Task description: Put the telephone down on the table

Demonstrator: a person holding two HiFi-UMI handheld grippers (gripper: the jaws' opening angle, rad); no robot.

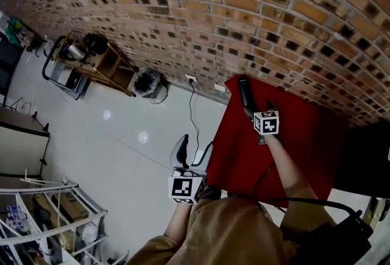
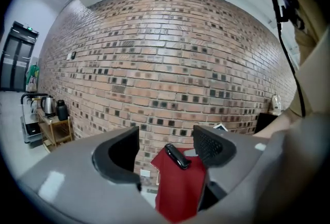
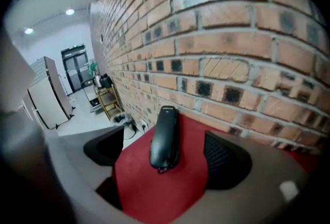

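Observation:
A black telephone handset point(image 1: 244, 94) lies flat on the red-covered table point(image 1: 304, 136), near its far left corner by the brick wall. My right gripper point(image 1: 258, 109) is just behind the handset, over the table. In the right gripper view its jaws stand wide apart on either side of the handset's point(image 3: 165, 137) near end, and the pads do not press on it. My left gripper point(image 1: 192, 151) hangs over the floor to the left of the table, open and with nothing in it. In the left gripper view the handset point(image 2: 177, 156) shows far off between the jaws.
The brick wall point(image 1: 256, 8) runs right behind the table, with a socket and cable point(image 1: 191, 78) low on it. A wooden cart point(image 1: 100, 63) with kettles stands at the left, with a dark bin point(image 1: 148, 83) beside it. Wire shelving point(image 1: 55, 215) stands at the near left, a black cabinet point(image 1: 365, 160) at the right.

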